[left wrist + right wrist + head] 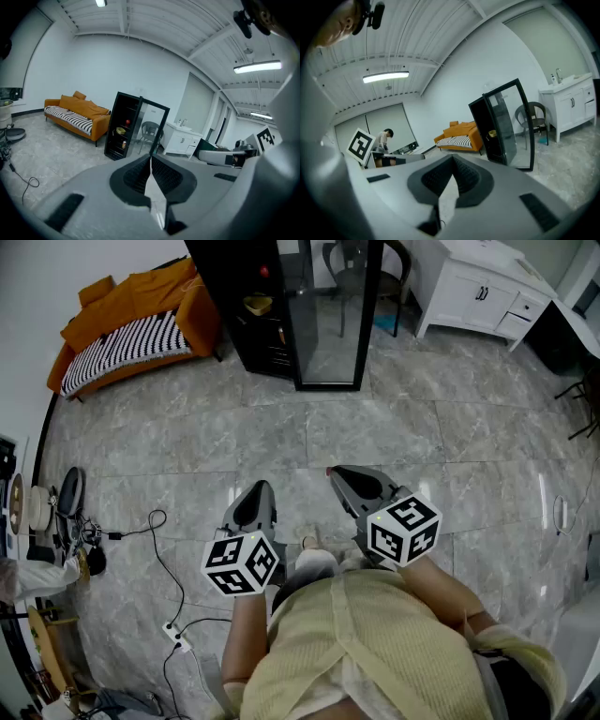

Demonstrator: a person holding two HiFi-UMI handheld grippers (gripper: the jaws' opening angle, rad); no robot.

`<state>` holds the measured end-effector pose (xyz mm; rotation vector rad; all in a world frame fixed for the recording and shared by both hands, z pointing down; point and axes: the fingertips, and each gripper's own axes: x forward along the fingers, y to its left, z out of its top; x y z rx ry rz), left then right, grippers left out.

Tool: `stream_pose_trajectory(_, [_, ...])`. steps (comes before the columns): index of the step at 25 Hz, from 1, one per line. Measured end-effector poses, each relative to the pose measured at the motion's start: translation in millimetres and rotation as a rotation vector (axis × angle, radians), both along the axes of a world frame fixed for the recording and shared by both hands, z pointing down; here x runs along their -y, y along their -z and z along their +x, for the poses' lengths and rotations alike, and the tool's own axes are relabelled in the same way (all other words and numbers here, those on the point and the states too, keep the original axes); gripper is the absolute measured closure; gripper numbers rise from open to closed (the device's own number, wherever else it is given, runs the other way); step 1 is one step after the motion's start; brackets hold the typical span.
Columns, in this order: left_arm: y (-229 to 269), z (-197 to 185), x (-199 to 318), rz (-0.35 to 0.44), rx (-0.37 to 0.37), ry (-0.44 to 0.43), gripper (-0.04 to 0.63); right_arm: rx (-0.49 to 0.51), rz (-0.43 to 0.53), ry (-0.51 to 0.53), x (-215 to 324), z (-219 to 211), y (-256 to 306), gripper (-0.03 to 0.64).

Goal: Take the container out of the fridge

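Note:
A tall black fridge (248, 306) stands across the room with its glass door (328, 315) swung open. On its shelves I see a yellow bowl-like container (258, 305), a red item above it and a smaller item below. The fridge (123, 125) shows in the left gripper view and again, as the fridge (497, 124), in the right gripper view. My left gripper (255, 495) is shut and empty, held near my body. My right gripper (339, 474) is also shut, with nothing in it. Both are far from the fridge.
An orange sofa (127, 324) with a striped cover stands left of the fridge. A white cabinet (483, 292) and a dark chair (352, 259) are to the right. Cables and a power strip (176, 634) lie on the grey tiled floor at my left.

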<state>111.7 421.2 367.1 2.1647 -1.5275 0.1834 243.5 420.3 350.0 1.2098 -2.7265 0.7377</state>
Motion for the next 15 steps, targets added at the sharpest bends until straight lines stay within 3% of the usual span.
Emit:
stream_pose_trajectory(9, [-4, 12, -8, -0.002, 0.002, -0.002, 0.565, -0.020, 0.009, -0.001, -9, 9, -3, 0.589])
stream_pose_trajectory(15, [-8, 23, -14, -0.007, 0.005, 0.006, 0.565, 0.023, -0.004, 0.010, -14, 17, -4, 0.589])
